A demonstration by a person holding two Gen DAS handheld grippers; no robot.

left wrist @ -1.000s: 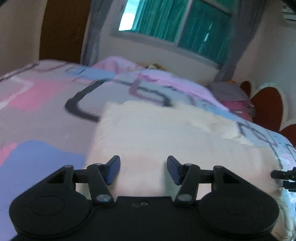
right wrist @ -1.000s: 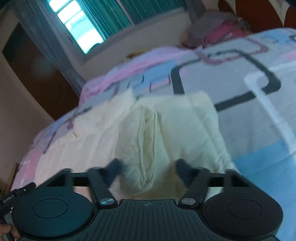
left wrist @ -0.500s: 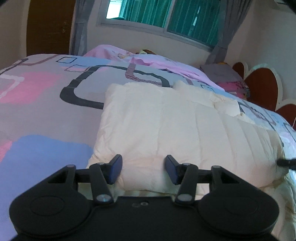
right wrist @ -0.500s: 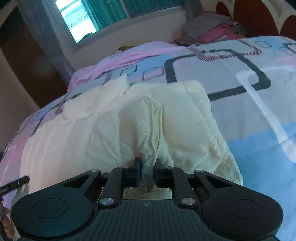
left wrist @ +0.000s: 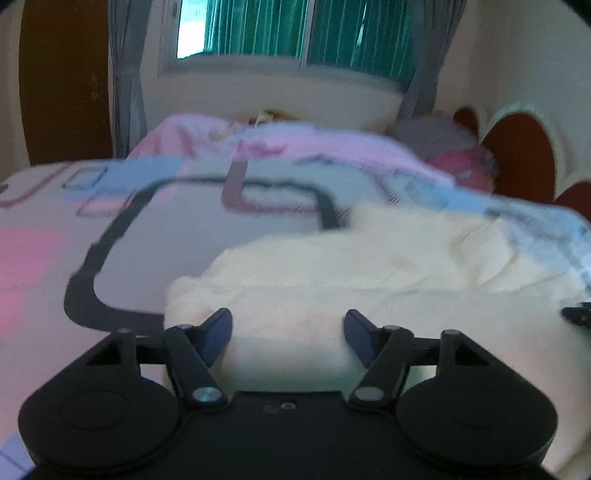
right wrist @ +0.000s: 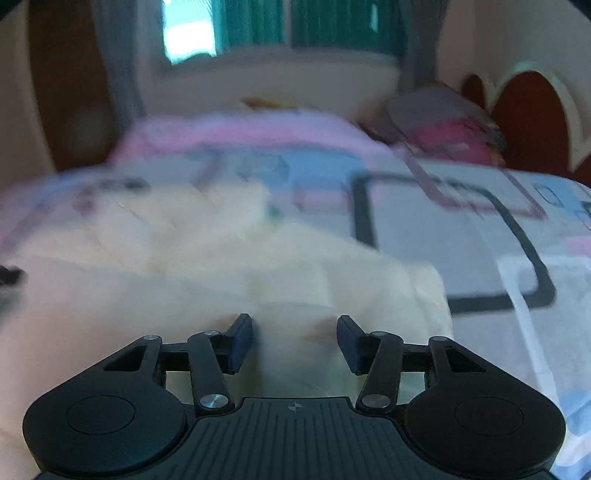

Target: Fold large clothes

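Half a second ago my right tongs (right wrist: pixel 294 341) were pinched on a ridge of the cream quilted jacket (right wrist: pixel 229 273); now they're spread wide, so that fold's been dropped. Left tongs (left wrist: pixel 287 341) are released too, same as before, gripping nothing. Jacket sits bunched mid-frame on the patterned bed cover (left wrist: pixel 207 236). Both views are smeary, so I'm probably moving to the next grab.

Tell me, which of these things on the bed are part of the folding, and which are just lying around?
Part of the job:
- cream padded garment, lying on the bed
- left gripper, open
- right gripper, open

Just there:
- patterned bedsheet
- pink blanket
- pile of grey and pink clothes
- window
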